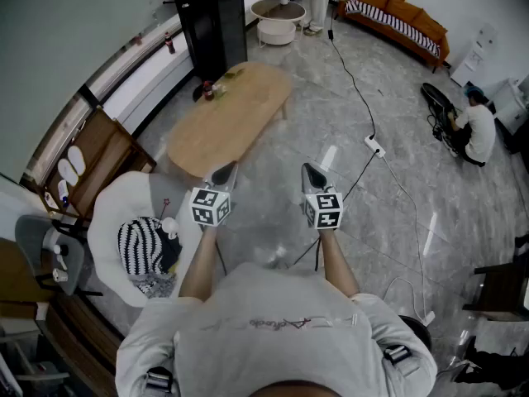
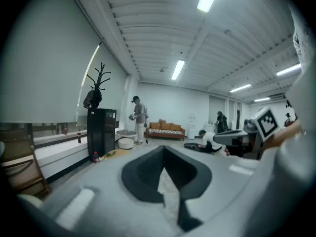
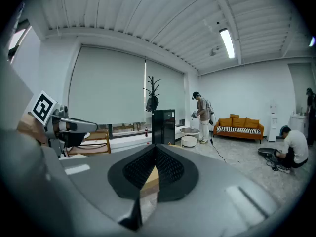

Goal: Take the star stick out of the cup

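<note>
My left gripper point(image 1: 223, 173) and right gripper point(image 1: 314, 174) are held side by side at chest height over the floor, both shut with nothing between the jaws. A thin stick with a small red star tip point(image 1: 166, 203) stands in a small white cup point(image 1: 170, 227) on the white armchair point(image 1: 111, 213), to the left of my left gripper and apart from it. In the left gripper view the shut left gripper point(image 2: 164, 151) points across the room, and the right gripper point(image 2: 237, 137) shows at the right. The right gripper view shows the shut right gripper point(image 3: 155, 151) and the left gripper point(image 3: 74, 127) at the left. Neither view shows stick or cup.
A long wooden table point(image 1: 227, 118) with a red bottle point(image 1: 207, 89) stands just ahead. Behind it is a black cabinet point(image 1: 213, 19). A cable with a power strip point(image 1: 374, 145) crosses the floor at right. A person crouches point(image 1: 478, 131) far right; a striped cushion point(image 1: 142, 245) lies on the armchair.
</note>
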The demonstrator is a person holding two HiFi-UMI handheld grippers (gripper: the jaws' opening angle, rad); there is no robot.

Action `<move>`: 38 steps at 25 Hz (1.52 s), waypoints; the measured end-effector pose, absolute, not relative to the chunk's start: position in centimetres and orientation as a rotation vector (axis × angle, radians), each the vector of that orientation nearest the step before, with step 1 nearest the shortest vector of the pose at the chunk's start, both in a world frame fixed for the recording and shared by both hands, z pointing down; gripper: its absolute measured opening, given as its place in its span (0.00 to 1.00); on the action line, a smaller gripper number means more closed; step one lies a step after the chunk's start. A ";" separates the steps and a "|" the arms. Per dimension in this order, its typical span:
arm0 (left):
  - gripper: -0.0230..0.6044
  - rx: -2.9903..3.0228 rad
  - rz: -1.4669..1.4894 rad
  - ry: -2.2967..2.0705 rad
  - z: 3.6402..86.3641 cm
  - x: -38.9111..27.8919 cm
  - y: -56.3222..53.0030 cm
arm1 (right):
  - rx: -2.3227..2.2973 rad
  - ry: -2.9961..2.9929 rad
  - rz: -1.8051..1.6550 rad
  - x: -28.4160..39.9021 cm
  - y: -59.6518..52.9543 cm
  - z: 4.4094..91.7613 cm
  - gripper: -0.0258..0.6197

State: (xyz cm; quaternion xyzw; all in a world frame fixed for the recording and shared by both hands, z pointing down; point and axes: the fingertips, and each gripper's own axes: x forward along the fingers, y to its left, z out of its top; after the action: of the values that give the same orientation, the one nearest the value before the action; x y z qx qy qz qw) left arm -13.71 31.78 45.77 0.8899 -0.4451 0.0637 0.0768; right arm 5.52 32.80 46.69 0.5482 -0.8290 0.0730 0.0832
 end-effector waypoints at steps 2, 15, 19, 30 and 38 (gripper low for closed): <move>0.03 2.655 0.187 -1.344 45.8 -13.4 32.2 | 1.629 -2.478 0.221 5.8 33.1 46.7 0.05; 0.03 2.628 0.189 -1.380 45.9 -11.3 31.6 | 1.624 -2.520 0.248 8.5 32.4 47.0 0.05; 0.03 2.620 0.170 -1.387 46.0 -10.1 31.2 | 1.603 -2.527 0.251 9.4 32.2 47.5 0.05; 0.03 2.594 0.170 -1.422 46.7 -5.4 30.5 | 1.541 -2.538 0.259 14.0 31.1 48.7 0.05; 0.03 2.562 0.178 -1.448 48.1 -4.8 30.0 | 1.495 -2.552 0.281 14.4 30.1 50.0 0.05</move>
State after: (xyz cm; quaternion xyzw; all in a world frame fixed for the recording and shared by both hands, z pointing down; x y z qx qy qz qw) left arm -4.84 29.97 48.15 0.8650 -0.4888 0.0600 0.0964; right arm 14.37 30.07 50.02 0.5015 -0.8558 0.0941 0.0851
